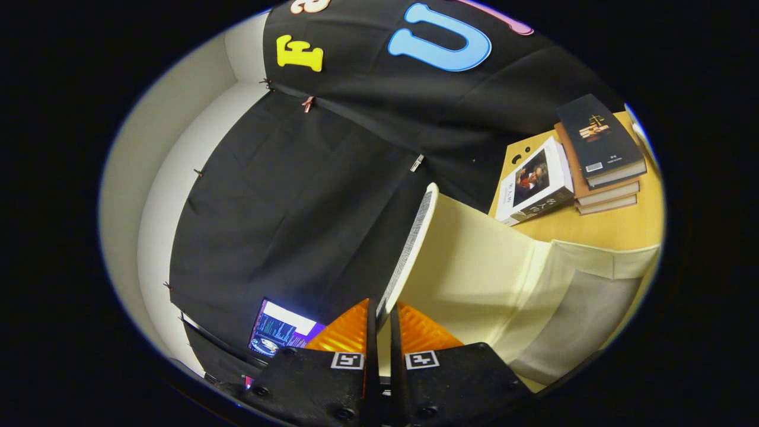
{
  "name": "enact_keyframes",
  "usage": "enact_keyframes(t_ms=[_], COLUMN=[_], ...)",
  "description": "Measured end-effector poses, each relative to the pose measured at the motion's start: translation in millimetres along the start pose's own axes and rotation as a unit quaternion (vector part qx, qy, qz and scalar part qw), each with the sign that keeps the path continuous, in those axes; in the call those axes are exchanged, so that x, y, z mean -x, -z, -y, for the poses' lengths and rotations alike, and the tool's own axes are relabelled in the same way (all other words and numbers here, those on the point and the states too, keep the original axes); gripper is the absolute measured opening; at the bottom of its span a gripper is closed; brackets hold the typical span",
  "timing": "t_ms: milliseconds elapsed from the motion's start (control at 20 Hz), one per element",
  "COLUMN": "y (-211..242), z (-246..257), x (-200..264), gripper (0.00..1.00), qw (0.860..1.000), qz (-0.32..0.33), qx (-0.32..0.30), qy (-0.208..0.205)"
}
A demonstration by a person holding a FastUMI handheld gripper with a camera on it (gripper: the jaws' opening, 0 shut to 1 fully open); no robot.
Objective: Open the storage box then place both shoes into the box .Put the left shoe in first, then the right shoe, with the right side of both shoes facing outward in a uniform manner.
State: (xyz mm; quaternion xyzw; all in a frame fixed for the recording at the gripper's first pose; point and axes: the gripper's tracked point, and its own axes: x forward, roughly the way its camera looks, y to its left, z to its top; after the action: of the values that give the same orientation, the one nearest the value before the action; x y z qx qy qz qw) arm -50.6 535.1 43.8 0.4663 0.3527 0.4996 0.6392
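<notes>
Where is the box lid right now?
In the gripper view, the lid is pinched between the gripper fingers, lifted up on edge over the cream storage box, left of the books.

recording booth, cloth wall [308, 196], books [599, 154], monitor [283, 332]

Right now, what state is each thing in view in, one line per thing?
gripper: shut on the lid's edge
lid: raised, swung up off the box
storage box: open, no shoe visible inside
books: closed, stacked on the table
single book: closed, leaning against the stack
screen: lit
</notes>
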Motion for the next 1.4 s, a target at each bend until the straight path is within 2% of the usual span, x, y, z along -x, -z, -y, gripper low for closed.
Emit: enact_keyframes(t_ms=[200,300,350,450,500,600,750,900,1050,1150,1400], y=[10.9,13.7,14.2,17.8,15.3,5.5,-10.1,-22.8,-26.3,-22.8,12.7], z=[6.4,7.8,12.2,14.7,16.1,15.3,15.6,37.5,72.3,96.5,170.6], x=[-37.8,-44.4,-45.4,-45.4,-40.2,-24.7,18.1,74.2,143.0,188.0,283.3], gripper=[0.14,0.29,0.32,0.58,0.75,0.89,0.89,0.88,0.89,0.89,0.89], qw=[1.000,1.000,1.000,1.000,0.999,0.999,0.994,0.978,0.946,0.923,0.879], qz=[-0.004,-0.007,-0.009,-0.015,-0.011,0.008,0.048,0.086,0.111,0.119,0.108], qx=[0.009,0.015,0.018,0.018,0.021,0.038,0.077,0.144,0.203,0.218,0.200], qy=[0.003,0.008,0.013,0.019,0.024,0.031,0.057,0.126,0.229,0.292,0.418])
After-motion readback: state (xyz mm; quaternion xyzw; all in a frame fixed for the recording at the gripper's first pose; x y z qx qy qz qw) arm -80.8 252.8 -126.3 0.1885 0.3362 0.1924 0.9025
